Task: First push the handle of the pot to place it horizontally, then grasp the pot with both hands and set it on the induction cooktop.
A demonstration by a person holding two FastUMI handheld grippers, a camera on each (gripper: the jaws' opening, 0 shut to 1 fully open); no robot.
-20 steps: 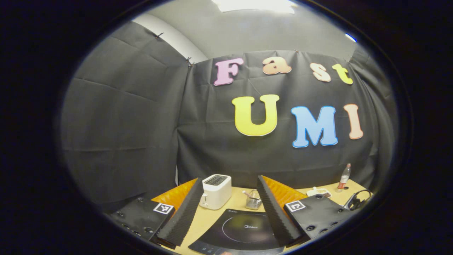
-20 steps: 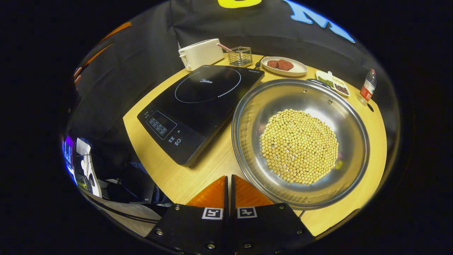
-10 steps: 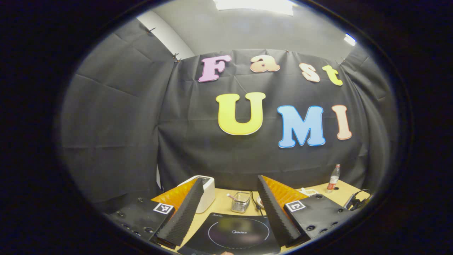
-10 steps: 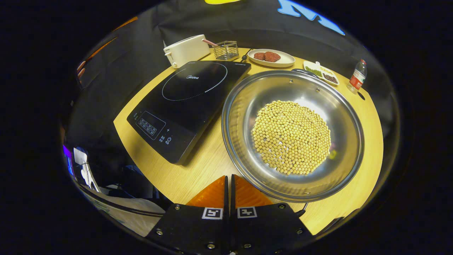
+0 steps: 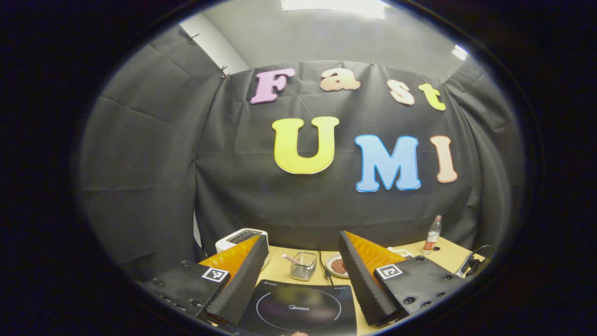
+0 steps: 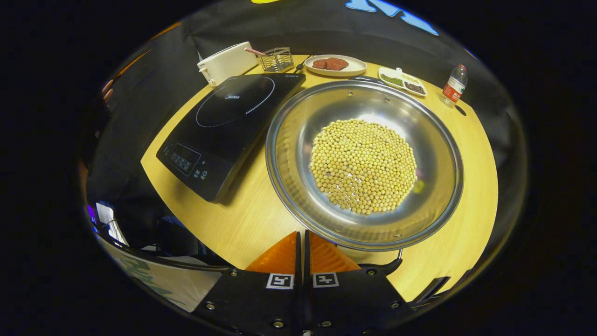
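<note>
A wide steel pot (image 6: 291, 140) holding soybeans (image 6: 364, 165) sits on the wooden table (image 6: 242, 219), right of the black induction cooktop (image 6: 224, 126). Its near handle (image 6: 389, 267) pokes out at the near rim; the far handle (image 6: 361, 78) lies at the opposite rim. My right gripper (image 6: 301, 234) is shut with nothing between its fingers, its tips just short of the pot's near rim and left of the near handle. My left gripper (image 5: 302, 239) is open, raised over the near edge of the cooktop (image 5: 298, 310) and pointed at the back wall.
Along the table's back edge stand a white toaster (image 6: 226, 63), a wire basket (image 6: 276, 58), a plate of meat (image 6: 332, 65), a small divided dish (image 6: 401, 81) and a bottle (image 6: 453, 86). The left gripper view has the toaster (image 5: 238, 237), basket (image 5: 303, 266) and bottle (image 5: 433, 233).
The right gripper has drawn back and shifted right; the pot sits higher and further left in its view and the near handle has appeared. The left gripper has swung right; the plate came into view.
</note>
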